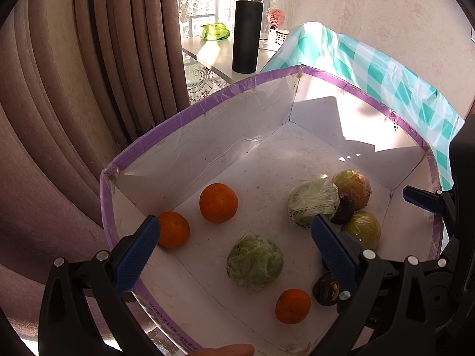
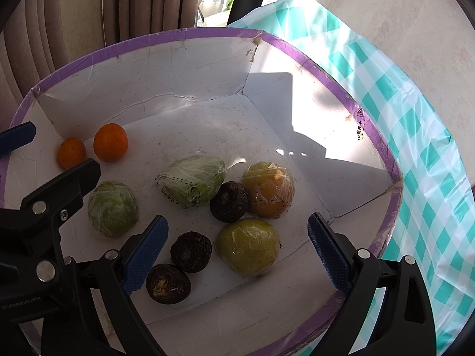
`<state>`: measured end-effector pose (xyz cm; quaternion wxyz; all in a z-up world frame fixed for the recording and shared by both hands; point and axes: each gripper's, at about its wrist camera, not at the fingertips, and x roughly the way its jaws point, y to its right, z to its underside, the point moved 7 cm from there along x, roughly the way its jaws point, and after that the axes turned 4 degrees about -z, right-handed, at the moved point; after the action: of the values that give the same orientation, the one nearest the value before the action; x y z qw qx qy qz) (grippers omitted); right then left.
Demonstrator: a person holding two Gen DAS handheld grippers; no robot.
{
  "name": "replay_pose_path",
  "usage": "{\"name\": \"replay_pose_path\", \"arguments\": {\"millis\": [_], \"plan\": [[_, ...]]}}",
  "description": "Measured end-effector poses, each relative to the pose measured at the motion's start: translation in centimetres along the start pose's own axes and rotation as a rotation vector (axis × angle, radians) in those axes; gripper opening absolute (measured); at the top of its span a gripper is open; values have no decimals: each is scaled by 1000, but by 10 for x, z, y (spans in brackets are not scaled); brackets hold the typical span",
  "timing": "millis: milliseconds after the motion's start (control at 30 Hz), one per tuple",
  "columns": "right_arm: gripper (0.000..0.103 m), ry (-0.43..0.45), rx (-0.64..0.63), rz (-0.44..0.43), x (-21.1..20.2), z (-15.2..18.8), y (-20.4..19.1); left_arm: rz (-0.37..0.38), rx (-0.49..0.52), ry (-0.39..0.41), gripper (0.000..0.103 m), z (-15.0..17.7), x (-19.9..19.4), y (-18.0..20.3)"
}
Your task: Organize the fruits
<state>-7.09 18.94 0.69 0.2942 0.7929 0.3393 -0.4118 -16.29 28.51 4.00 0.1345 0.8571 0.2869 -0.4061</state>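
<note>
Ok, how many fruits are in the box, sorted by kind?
Small oranges: 3
Green wrapped fruits: 2
Yellow-orange wrapped fruits: 2
Dark wrinkled fruits: 3
Total: 10, all inside the purple-rimmed box.

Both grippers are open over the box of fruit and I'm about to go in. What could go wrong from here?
1. The dark wrinkled fruit is wedged between wrapped fruits; reaching for it may nudge its neighbours.
2. The plastic wrap on the green fruit could slip in the left gripper.
3. The right gripper hovers close beside the left one, so they could collide.
</note>
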Motion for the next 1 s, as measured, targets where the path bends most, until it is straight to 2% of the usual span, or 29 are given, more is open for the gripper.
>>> {"name": "replay_pose_path", "arguments": {"millis": [300, 633, 733, 1000], "plan": [[91, 1, 2, 6, 0, -2, -2, -4, 1, 0, 101, 0, 1, -3], [91, 5, 4, 5, 1, -2, -4, -44, 23, -26, 101, 3, 1, 1], [91, 10, 2, 0, 1, -3, -6, -45, 4, -4, 101, 3, -1, -3], [91, 39, 9, -35, -1, -8, -7, -92, 11, -46, 101, 7, -2, 1]]}}
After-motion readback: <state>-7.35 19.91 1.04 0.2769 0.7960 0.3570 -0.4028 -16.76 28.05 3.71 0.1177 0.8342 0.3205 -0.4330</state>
